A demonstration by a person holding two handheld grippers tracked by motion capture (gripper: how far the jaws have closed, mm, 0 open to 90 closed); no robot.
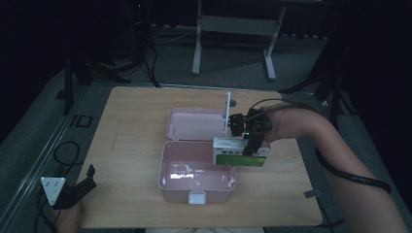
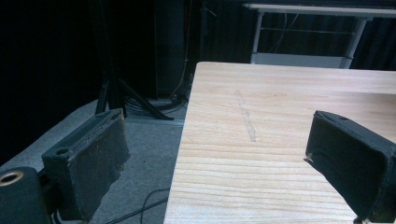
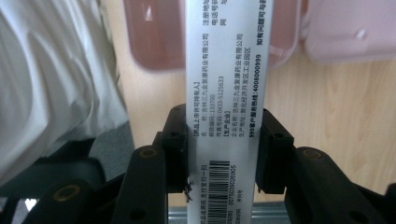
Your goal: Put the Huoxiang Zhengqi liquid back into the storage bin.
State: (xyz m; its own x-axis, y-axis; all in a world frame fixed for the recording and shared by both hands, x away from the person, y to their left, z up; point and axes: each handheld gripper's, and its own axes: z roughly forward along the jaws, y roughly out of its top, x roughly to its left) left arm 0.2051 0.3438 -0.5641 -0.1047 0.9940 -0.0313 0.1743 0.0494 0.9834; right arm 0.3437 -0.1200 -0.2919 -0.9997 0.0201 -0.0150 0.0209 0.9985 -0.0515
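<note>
A white medicine carton [image 1: 239,151] with a green lower band sits just right of centre in the high view, lifted off the desk and held on edge, its long side running left to right. It hangs over the right rim of an open pink plastic box [image 1: 197,175], whose base lies at lower centre with a white latch at the front. The box's lid [image 1: 194,124] lies flat behind it, hinged open. In the right gripper view the carton [image 3: 226,93] runs up the middle, its printed white side and barcode showing.
</note>
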